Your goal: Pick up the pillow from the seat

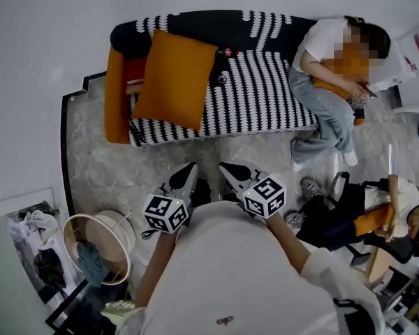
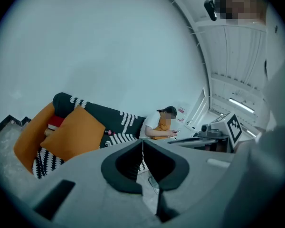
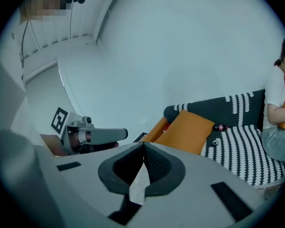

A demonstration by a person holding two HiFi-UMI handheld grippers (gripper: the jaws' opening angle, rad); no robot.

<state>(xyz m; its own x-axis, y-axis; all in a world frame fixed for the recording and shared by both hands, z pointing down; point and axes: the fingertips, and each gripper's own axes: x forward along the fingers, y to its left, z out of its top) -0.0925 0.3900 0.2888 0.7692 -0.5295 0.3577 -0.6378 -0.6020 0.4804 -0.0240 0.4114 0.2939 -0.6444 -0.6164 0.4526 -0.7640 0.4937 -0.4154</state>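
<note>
An orange square pillow (image 1: 173,78) leans at the left end of a sofa (image 1: 265,96) covered in a black-and-white patterned throw. The same pillow (image 2: 75,133) shows at lower left in the left gripper view and as the pillow (image 3: 187,130) right of centre in the right gripper view. My left gripper (image 1: 189,171) and right gripper (image 1: 228,169) are held side by side over the rug in front of the sofa, well short of the pillow. Both are shut with nothing between the jaws.
A person (image 1: 332,82) sits at the sofa's right end holding another orange cushion. A second person (image 1: 377,215) sits at lower right. A round wicker basket (image 1: 101,246) stands at lower left. A small bottle (image 1: 227,51) lies on the sofa beside the pillow. An orange armrest (image 1: 114,96) flanks the pillow.
</note>
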